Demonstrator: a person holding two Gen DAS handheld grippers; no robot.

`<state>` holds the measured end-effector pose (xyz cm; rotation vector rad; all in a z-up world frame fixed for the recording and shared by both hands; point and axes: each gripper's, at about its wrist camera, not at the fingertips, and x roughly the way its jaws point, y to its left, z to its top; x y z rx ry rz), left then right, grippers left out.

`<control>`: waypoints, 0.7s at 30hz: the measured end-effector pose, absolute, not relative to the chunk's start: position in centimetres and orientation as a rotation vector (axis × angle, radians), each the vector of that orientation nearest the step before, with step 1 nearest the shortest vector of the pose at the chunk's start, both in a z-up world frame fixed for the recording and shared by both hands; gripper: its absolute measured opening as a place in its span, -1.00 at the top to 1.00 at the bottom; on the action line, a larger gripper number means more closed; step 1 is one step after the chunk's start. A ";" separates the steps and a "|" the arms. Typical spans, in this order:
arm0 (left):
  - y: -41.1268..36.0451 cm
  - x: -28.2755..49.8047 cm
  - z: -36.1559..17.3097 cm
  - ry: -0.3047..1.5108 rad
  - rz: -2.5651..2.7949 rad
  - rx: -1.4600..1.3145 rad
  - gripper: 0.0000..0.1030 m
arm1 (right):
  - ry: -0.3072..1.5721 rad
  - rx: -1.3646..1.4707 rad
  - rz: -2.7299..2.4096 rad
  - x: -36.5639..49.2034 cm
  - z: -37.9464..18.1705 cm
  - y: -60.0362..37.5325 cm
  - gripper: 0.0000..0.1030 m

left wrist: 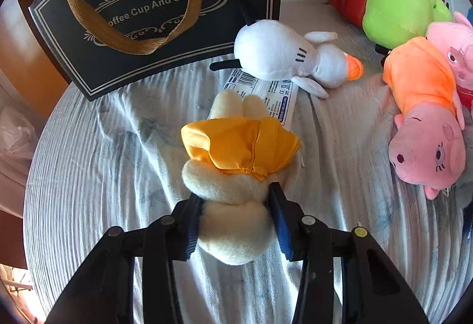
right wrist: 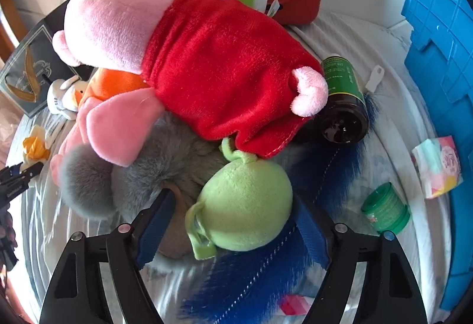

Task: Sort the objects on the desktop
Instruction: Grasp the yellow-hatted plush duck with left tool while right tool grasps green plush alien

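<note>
A duck plush lies on the cloth, with a gift bag behind it and plush pigs to its right.

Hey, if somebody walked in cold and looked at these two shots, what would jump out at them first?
Probably the big pink pig plush in a red dress, sprawled across the toy pile in the right wrist view. Below it, the right gripper brackets a small pale green plush. In the left view, the left gripper pinches a cream plush in a yellow skirt on the wrinkled cloth.
</note>
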<state>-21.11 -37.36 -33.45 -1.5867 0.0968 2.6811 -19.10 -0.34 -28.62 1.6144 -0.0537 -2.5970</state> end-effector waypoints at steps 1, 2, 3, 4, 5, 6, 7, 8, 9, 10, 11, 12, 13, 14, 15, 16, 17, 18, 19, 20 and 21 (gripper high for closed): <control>-37.5 -20.9 -33.4 0.089 2.684 -1.586 0.26 | -0.064 1.613 -2.594 -19.1 -28.6 -0.2 -0.35; -37.6 -20.7 -33.3 0.075 2.686 -1.588 0.27 | -0.071 1.613 -2.591 -19.1 -28.6 -0.1 -0.21; -37.8 -20.5 -33.2 0.057 2.688 -1.588 0.27 | -0.078 1.609 -2.588 -19.1 -28.4 0.0 -0.12; -38.0 -20.2 -33.0 0.041 2.692 -1.588 0.27 | -0.086 1.604 -2.582 -18.9 -28.3 0.1 -0.12; -38.2 -19.8 -32.9 0.032 2.696 -1.589 0.27 | -0.089 1.602 -2.573 -18.8 -28.3 0.1 -0.11; -38.3 -19.5 -32.8 0.021 2.702 -1.589 0.27 | -0.079 1.604 -2.566 -18.7 -28.3 0.0 -0.10; -38.5 -19.1 -32.6 0.011 2.706 -1.587 0.30 | -0.068 1.605 -2.557 -18.4 -28.2 -0.1 -0.10; -38.6 -18.8 -32.5 0.002 2.707 -1.587 0.31 | -0.063 1.607 -2.549 -18.2 -28.2 -0.2 -0.09; -38.7 -18.4 -32.3 -0.006 2.707 -1.587 0.31 | -0.060 1.607 -2.546 -18.0 -28.2 -0.1 -0.08; -38.7 -18.0 -32.1 -0.013 2.709 -1.583 0.31 | -0.061 1.605 -2.545 -17.6 -28.1 -0.1 -0.08; -38.8 -17.6 -31.8 -0.017 2.711 -1.577 0.31 | -0.069 1.602 -2.544 -17.3 -27.9 -0.1 -0.07; -38.9 -17.2 -31.6 -0.023 2.713 -1.572 0.31 | -0.075 1.597 -2.543 -17.0 -27.7 -0.1 -0.07; -39.0 -16.8 -31.4 -0.030 2.715 -1.570 0.31 | -0.074 1.592 -2.542 -16.6 -27.5 -0.2 -0.07; -39.0 -16.3 -31.1 -0.041 2.718 -1.568 0.31 | -0.070 1.588 -2.539 -16.1 -27.3 -0.3 -0.06; -39.0 -15.9 -30.7 -0.053 2.719 -1.566 0.31 | -0.070 1.584 -2.534 -15.7 -27.1 -0.3 -0.05; -39.0 -15.5 -30.5 -0.061 2.718 -1.567 0.31 | -0.071 1.582 -2.527 -15.4 -27.0 -0.4 -0.05; -38.9 -15.0 -30.3 -0.060 2.717 -1.568 0.31 | -0.069 1.582 -2.521 -15.3 -26.9 -0.4 -0.05; -38.8 -14.6 -30.0 -0.055 2.719 -1.567 0.31 | -0.069 1.579 -2.517 -15.1 -26.7 -0.5 -0.05; -38.6 -14.4 -29.8 -0.057 2.721 -1.568 0.31 | -0.064 1.575 -2.513 -14.6 -26.5 -0.6 -0.05; -38.8 -14.3 -29.8 -0.064 2.723 -1.570 0.31 | -0.051 1.572 -2.510 -14.2 -26.3 -0.7 -0.05; -38.9 -14.3 -29.7 -0.062 2.724 -1.572 0.31 | -0.040 1.570 -2.508 -14.0 -26.2 -0.7 -0.05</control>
